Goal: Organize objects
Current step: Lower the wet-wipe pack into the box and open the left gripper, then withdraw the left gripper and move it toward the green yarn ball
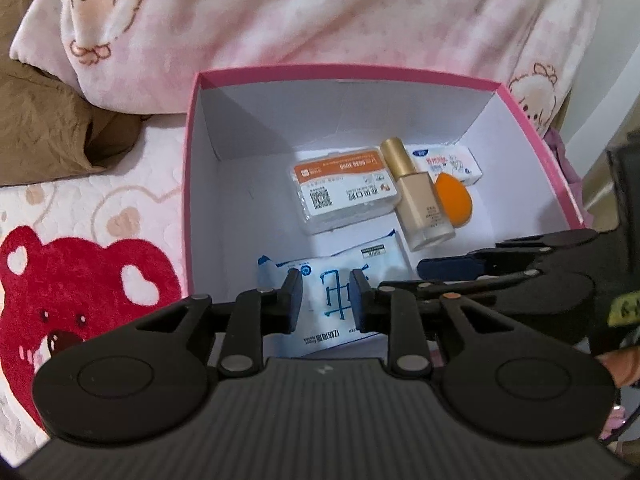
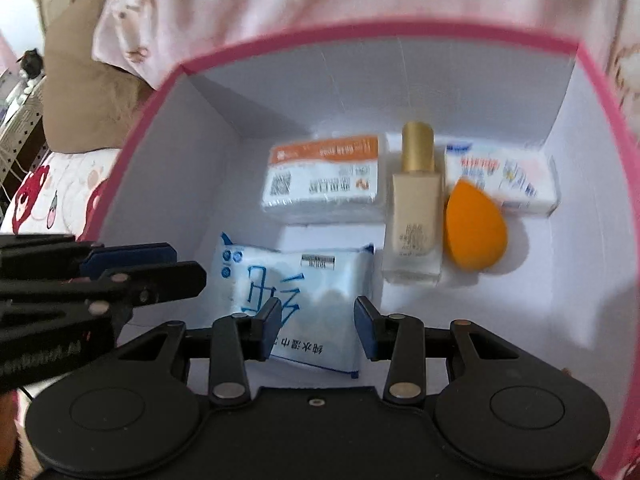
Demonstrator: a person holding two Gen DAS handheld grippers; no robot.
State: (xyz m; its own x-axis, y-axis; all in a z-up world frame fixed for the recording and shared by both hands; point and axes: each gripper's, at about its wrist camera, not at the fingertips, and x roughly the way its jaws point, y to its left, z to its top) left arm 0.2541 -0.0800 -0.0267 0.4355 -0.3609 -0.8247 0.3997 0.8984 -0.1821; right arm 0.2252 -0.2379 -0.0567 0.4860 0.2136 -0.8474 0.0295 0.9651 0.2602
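The wet-wipe pack lies flat on the floor of the pink-rimmed box, at about 7 o'clock in the box as the right wrist view has it. It is a soft, glossy plastic pouch, likely light and slippery, sagging if lifted by one end; a pinch across a short edge or the crimped seam looks safest.

At 12 o'clock from it sits the orange-labelled wrapped pack, boxy and crinkly in clear film. Just beside that, toward 3 o'clock, the foundation bottle lies on its side: frosted, rigid, gold-capped, probably the heaviest and most breakable piece. Touching its right flank is the orange teardrop sponge, squashy and matte, which overlaps the small white tissue pack behind.

The left gripper hovers over the pouch, fingers slightly parted with nothing pressed between them. The right gripper stands a little wider, likewise empty.

The box rests on a bed with a quilted bear-print cover and a fleecy pink blanket.
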